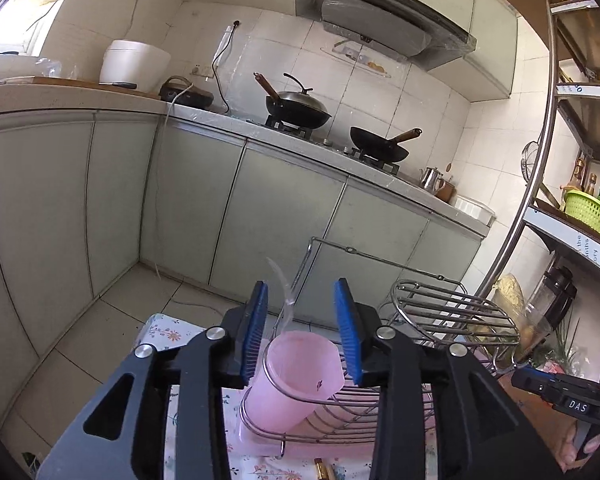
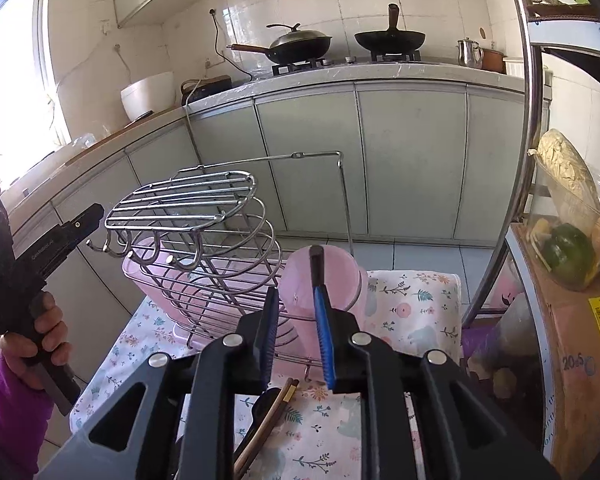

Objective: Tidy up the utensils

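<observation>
The left hand-held gripper [image 1: 302,332] is seen at lower centre with its blue pads spread apart, empty. Just beyond and below them, a pink cup [image 1: 288,380] is held in a wire rack [image 1: 452,312]. The right hand-held gripper [image 2: 298,336], also parted, is seen above chopsticks [image 2: 266,420] lying on a floral cloth [image 2: 416,304].

Utensil holder [image 1: 296,376]: pink translucent plastic cup, seated in a ring at the end of the wire rack, tilted, mouth open. Clear plastic utensil [image 1: 286,300]: standing up out of the cup, type indiscernible. Chopsticks [image 2: 266,420]: brown pair, lying side by side on the floral cloth, before the rack.
</observation>
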The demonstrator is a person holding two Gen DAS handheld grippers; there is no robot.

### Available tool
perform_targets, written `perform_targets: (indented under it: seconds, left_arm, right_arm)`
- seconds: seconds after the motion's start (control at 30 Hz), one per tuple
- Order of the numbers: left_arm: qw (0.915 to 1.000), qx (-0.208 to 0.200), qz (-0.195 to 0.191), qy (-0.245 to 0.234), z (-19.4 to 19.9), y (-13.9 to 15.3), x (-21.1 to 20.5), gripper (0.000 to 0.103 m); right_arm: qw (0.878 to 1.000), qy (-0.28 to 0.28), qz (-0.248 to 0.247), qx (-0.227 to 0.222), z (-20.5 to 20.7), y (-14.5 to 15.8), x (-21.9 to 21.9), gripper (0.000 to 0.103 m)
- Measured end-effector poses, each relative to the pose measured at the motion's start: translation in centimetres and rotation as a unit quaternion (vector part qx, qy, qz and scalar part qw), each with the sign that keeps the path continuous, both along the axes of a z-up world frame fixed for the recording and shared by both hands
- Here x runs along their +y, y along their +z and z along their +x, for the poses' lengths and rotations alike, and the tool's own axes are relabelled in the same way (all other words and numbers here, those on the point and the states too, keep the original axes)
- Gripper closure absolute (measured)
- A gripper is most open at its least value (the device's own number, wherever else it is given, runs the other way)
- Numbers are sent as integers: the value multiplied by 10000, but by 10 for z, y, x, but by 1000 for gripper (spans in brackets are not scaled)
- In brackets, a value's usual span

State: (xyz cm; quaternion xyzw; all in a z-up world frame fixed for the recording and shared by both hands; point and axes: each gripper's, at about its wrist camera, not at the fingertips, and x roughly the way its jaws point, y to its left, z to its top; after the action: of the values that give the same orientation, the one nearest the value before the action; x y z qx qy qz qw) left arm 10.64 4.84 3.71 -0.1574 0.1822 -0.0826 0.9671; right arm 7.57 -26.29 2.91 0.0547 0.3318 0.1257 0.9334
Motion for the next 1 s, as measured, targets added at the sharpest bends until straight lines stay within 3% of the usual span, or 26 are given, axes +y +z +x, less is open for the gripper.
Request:
perform_targets:
  seconds: [0.23,0.4,0.53,0.7,0.83,1.0]
  left_arm:
    - [9997,218,19,-113,-26,0,4,68]
    - [9964,695,217,-435,-42,-15,-8,68]
    - [9897,1212,291,-705,-51,-40,-20,68]
    - [9724,2074,174,-1054,-55,-82,-32,68]
    - [9513,2752,75,-1388,-60,-112,-39,68]
    - [9280,3262,357,-1767,-73,-135,-52,68]
  right_arm:
    - [9999,4,85,-88,-24,-6,-1,85]
    - [10000,60,41,50,-40,-29,9,85]
    - [9989,75,133,449,-41,-52,13,85]
    - [9960,87,180,871,-43,-79,18,85]
    - [9927,139,328,1153,-43,-94,17,85]
    - [9887,254,487,1394,-42,-108,19,85]
